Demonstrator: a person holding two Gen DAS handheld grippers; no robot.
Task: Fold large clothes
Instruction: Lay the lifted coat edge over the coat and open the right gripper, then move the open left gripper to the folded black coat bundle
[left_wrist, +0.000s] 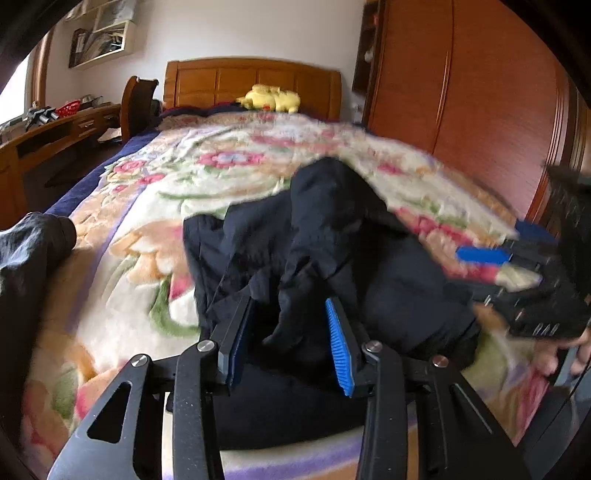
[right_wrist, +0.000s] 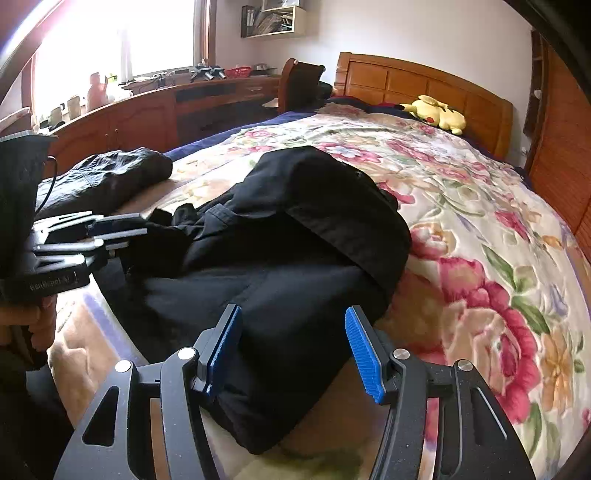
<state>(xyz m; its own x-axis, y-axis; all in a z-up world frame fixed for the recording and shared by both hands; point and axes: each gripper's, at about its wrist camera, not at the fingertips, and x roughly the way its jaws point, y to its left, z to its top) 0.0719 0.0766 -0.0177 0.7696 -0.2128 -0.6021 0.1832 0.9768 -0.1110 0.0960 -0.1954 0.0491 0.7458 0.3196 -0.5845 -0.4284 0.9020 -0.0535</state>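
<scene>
Black, soft cloth garment (right_wrist: 295, 236) lay bunched on the floral fleece blanket (right_wrist: 480, 229) — limp, light, best pinched at a hem. Left gripper (left_wrist: 291, 343) and right gripper (right_wrist: 295, 350) both gaped, holding nothing.

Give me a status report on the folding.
Left gripper open, right gripper open. Black garment bunched on floral blanket. Second dark garment lies apart.

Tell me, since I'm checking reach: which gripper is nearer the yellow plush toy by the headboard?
Neither clearly. The left gripper and right gripper both sit open over the black garment at the foot end, far from the yellow plush toy.
</scene>
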